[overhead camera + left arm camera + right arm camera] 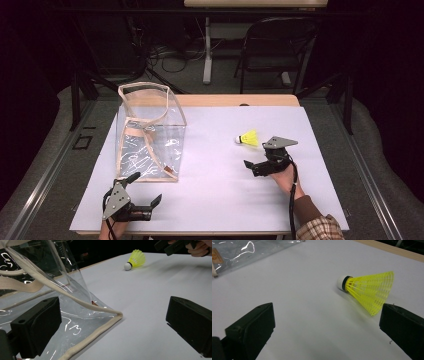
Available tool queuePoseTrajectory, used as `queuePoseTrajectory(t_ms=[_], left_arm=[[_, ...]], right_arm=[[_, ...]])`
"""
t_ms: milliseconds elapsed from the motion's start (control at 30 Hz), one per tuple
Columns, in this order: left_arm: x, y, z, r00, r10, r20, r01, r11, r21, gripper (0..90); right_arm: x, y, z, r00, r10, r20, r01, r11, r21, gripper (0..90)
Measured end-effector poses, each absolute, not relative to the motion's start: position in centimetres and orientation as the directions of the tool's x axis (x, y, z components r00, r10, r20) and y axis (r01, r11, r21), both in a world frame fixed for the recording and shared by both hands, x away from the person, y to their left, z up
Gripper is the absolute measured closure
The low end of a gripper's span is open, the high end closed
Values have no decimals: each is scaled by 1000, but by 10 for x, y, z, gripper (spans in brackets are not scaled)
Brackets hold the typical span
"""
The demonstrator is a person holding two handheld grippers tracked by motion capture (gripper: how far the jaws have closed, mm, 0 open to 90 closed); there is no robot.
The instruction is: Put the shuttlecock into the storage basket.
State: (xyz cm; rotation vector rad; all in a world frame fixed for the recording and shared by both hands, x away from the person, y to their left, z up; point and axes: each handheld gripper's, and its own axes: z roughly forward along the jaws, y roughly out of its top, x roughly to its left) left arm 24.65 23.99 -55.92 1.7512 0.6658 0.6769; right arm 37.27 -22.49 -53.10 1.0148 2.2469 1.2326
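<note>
Both our grippers have jaws wide: the right gripper (261, 166) nears the shuttlecock (248, 138), the left gripper (141, 196) waits by the clear bag (150, 132) to steady it.

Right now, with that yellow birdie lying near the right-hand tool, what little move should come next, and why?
Probably ease the right tool forward and a little to its right until the shuttlecock sits between its jaws, then close. The jaws stand wide open, and the shuttlecock lies on its side just ahead, off toward the right jaw, untouched. The left tool waits open by the clear bag.
</note>
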Motion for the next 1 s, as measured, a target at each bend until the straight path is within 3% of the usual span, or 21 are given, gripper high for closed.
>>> queuePoseTrajectory(t_ms=[1000], left_arm=[[247, 241, -559, 673, 732, 109, 108, -243, 964, 1]], right_arm=[[411, -227, -528, -640, 768, 17, 450, 358, 818, 4]])
